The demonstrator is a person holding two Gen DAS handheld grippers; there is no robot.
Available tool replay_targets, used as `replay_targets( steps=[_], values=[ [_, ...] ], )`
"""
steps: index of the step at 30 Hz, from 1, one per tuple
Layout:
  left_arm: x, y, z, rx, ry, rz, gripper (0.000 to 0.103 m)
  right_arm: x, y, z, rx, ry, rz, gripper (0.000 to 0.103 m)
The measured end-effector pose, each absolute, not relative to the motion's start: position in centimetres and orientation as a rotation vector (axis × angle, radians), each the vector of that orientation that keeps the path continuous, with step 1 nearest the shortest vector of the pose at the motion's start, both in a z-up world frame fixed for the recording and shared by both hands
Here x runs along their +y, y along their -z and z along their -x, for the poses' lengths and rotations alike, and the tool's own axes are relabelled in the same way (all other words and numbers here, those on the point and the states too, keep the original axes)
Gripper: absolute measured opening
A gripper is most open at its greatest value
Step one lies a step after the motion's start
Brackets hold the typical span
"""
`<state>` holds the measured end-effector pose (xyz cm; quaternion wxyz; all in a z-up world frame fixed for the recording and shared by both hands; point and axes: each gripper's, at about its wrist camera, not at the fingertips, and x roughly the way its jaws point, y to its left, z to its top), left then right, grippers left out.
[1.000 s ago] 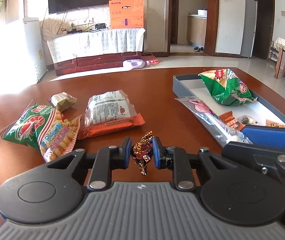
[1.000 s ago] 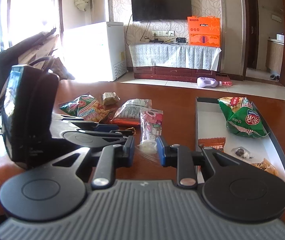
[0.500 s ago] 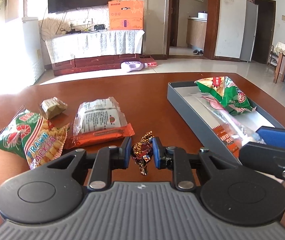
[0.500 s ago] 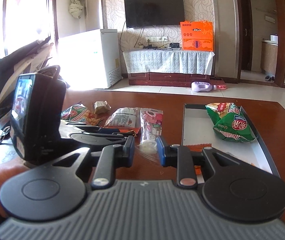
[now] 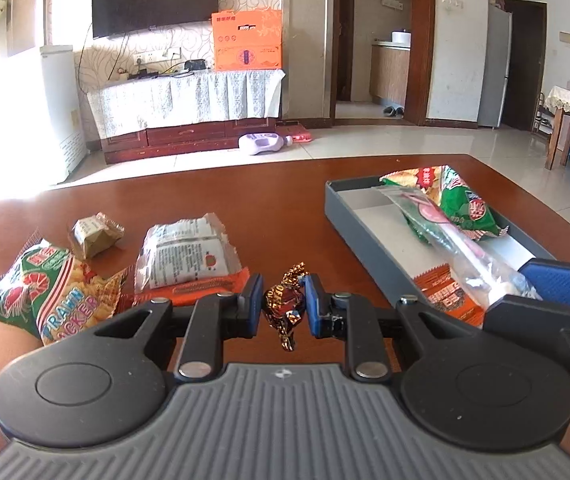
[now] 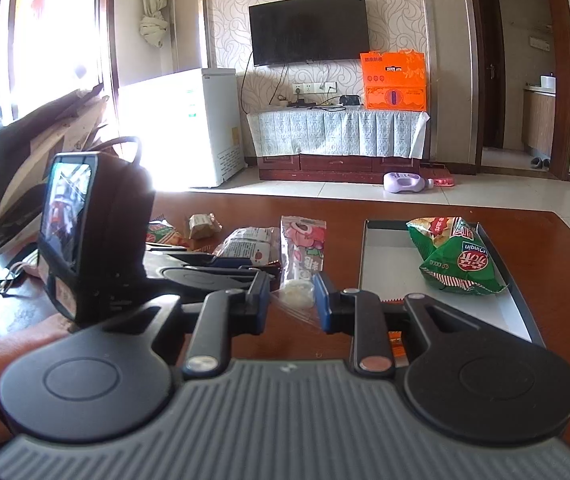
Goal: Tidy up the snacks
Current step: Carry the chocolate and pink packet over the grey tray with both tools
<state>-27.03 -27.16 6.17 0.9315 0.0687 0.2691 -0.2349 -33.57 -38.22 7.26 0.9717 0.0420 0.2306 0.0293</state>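
My left gripper is shut on a small brown foil-wrapped candy, held above the brown table. My right gripper is shut on the near end of a long clear packet with pink print; in the left wrist view that packet hangs over the grey tray. In the tray lie a green chip bag and an orange wafer bar. On the table to the left lie a prawn cracker bag, a white packet on an orange bar and a small tan packet.
The left gripper's body with its screen stands close on the right gripper's left, with a wrist below it. Bare table lies between the loose snacks and the tray. Beyond the far edge are a TV stand and a white freezer.
The left gripper with the candy has shifted toward the tray, so the loose snacks sit further left in its view. The right gripper's packet now reaches over the tray. Both grips are unchanged.
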Motion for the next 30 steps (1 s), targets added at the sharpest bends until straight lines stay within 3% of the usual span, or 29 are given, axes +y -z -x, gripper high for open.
replay_targets(
  steps=[30],
  values=[
    [-34.6, -6.5, 27.1, 0.519, 0.622, -0.116, 0.026, -44.6, -7.0, 35.3, 0.462, 0.091, -0.115, 0.028]
  ],
)
